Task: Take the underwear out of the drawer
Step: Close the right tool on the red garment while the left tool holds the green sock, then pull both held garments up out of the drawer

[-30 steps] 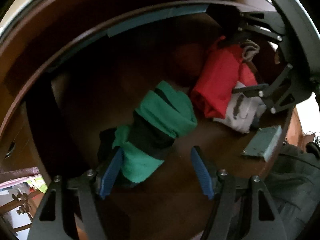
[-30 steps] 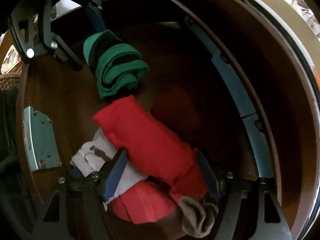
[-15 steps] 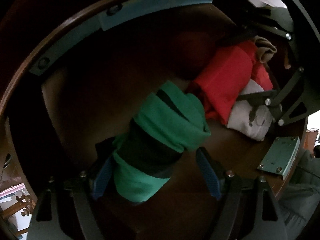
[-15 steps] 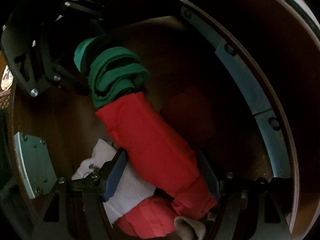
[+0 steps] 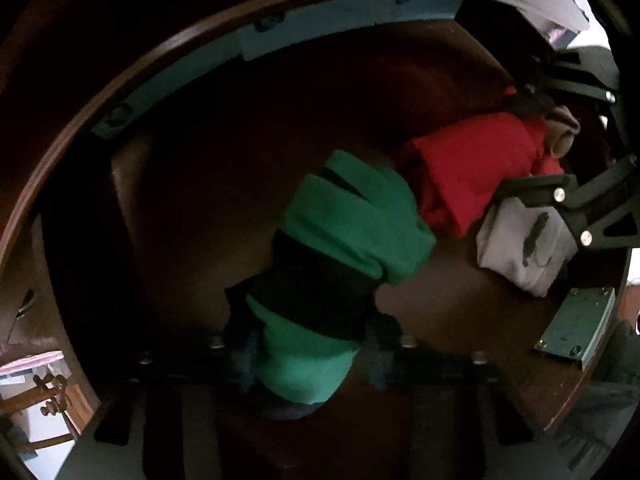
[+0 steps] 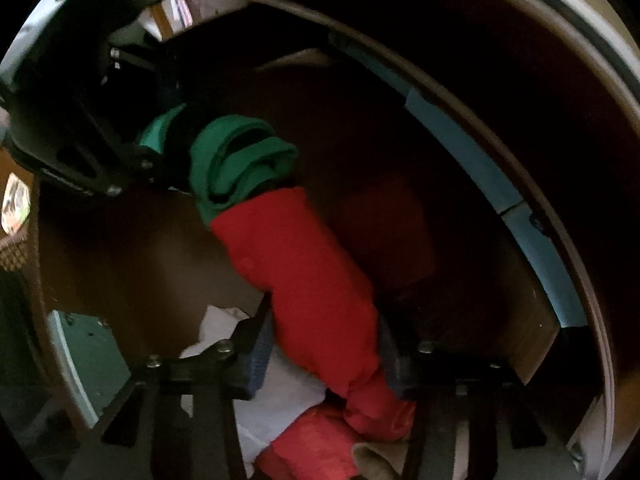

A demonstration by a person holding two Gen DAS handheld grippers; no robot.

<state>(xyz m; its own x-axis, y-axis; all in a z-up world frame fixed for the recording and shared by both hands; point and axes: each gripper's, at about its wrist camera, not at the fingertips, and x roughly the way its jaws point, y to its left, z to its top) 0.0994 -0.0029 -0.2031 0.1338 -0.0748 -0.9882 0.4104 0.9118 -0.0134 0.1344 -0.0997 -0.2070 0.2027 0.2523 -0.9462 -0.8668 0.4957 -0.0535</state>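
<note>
**Kid:** Looking in the drawer (image 5: pixel 460 320), how far along are you?

**Helper:** You are only at the start. Nothing is out yet. Every roll of underwear lies on the brown drawer floor. You have to finish both grabs, lift them up and take them out.

**Kid:** What is on the left?

**Helper:** Your left gripper (image 5: pixel 308 356) points down over the green roll (image 5: pixel 352 216). Its jaws are closing, and the green roll sits right between them. The pads seem to press its near end, but that part is dark and blurry.

**Kid:** What does the green one look like?

**Helper:** It is soft cloth rolled up tight, green with a black band round its middle. I think it will squish when you squeeze it.

**Kid:** And on the right?

**Helper:** Your right gripper (image 6: pixel 326 352) is closing too. The red roll (image 6: pixel 304 276) lies between its jaws, and both pads touch its sides. It is long, puffy and bright red. Its far end touches the green roll.

**Kid:** Anything else in there?

**Helper:** A white piece (image 6: pixel 280 396) lies under the red roll, with a beige bit (image 6: pixel 372 460) beside it. Those are left for later.
</note>
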